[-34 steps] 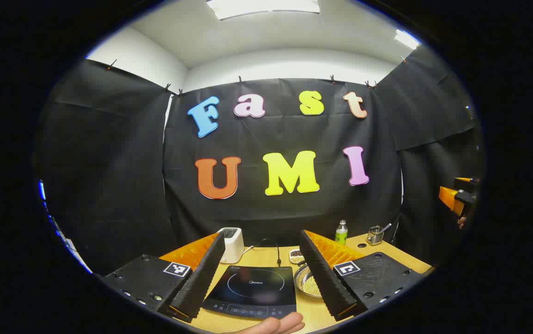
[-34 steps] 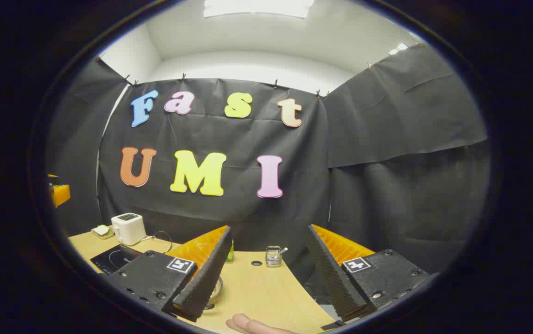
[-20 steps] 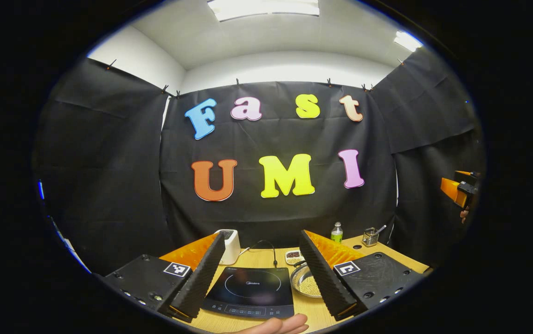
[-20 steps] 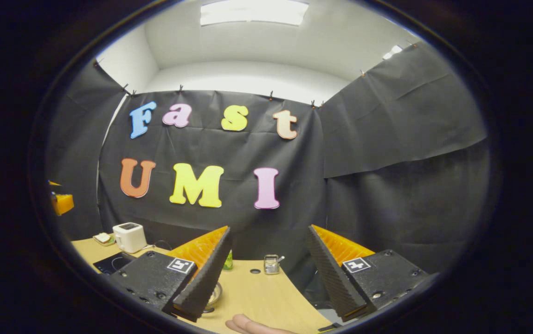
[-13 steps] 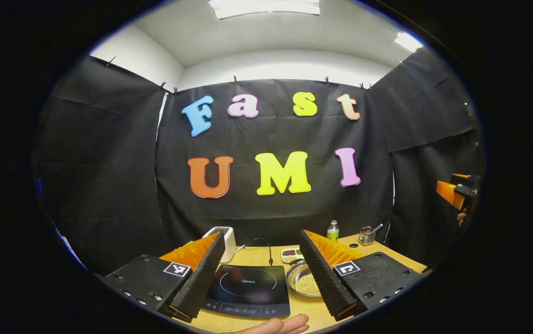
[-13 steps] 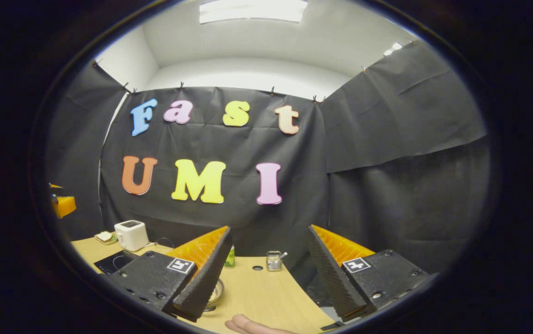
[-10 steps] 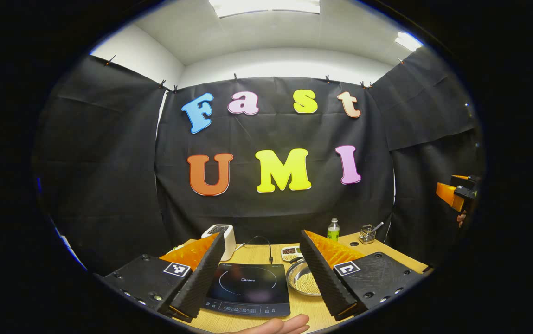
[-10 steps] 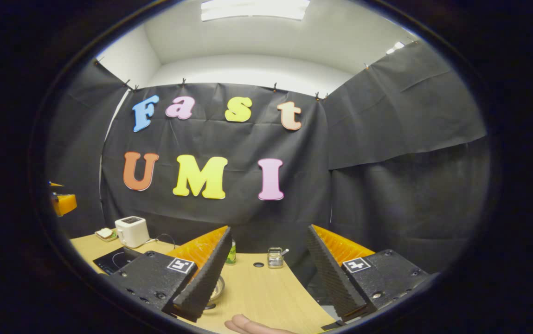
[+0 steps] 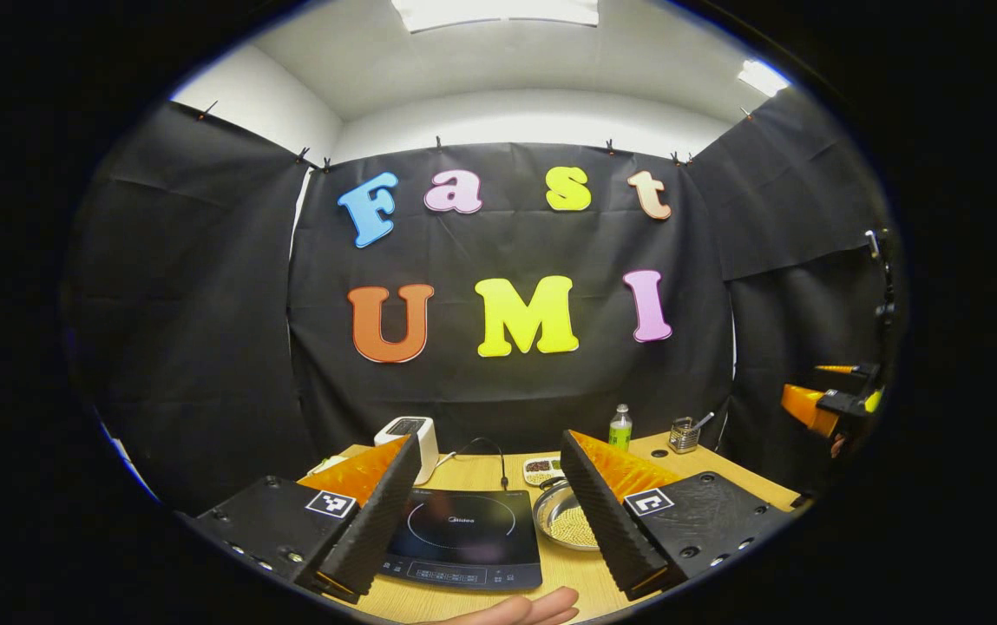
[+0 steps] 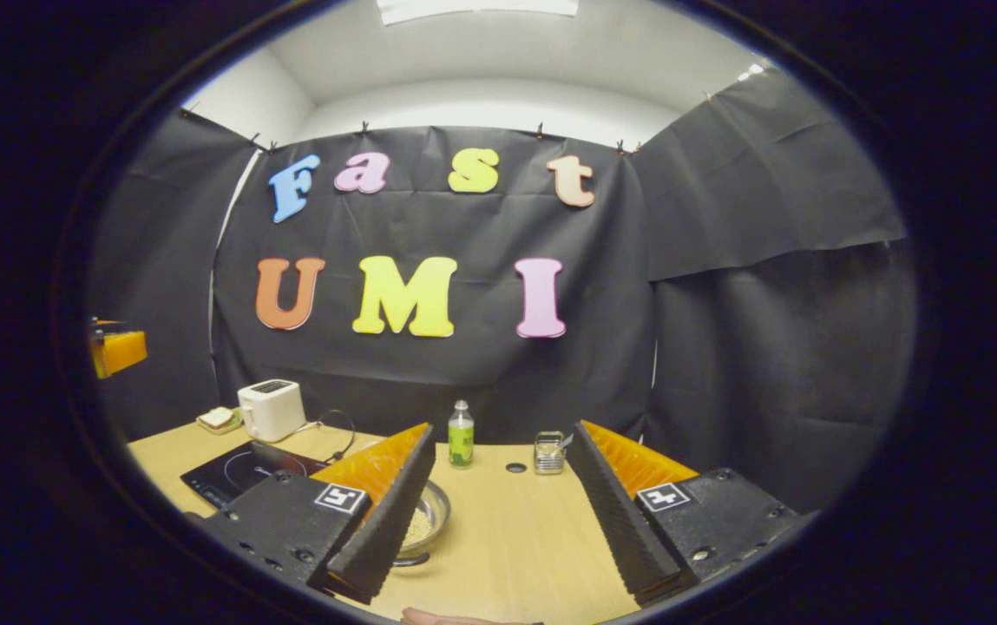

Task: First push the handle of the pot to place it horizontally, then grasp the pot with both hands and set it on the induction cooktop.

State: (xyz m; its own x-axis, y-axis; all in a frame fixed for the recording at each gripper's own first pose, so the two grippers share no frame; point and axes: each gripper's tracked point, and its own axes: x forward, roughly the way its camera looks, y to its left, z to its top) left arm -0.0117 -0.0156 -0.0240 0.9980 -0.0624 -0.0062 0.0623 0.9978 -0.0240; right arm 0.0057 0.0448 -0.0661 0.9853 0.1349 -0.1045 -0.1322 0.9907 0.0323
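Both grippers, left gripper [image 9: 489, 508] and right gripper [image 10: 498, 508], wide open, empty; pot [image 9: 560, 519] beyond fingers, beside induction cooktop [image 9: 463, 538].

Black cooktop [image 9: 462, 538], white toaster [image 10: 272, 410]

Pot [image 9: 564, 517] shiny metal – cooktop [image 9: 462, 538] glossy glass – table [image 10: 515, 529] matt wood.

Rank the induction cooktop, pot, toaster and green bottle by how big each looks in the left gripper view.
1. induction cooktop, clearly largest.
2. pot, partly hidden behind the left gripper's finger, so its full extent is unsure.
3. toaster.
4. green bottle, smallest.
The toaster and bottle stand farther back, so they look smaller than they are.
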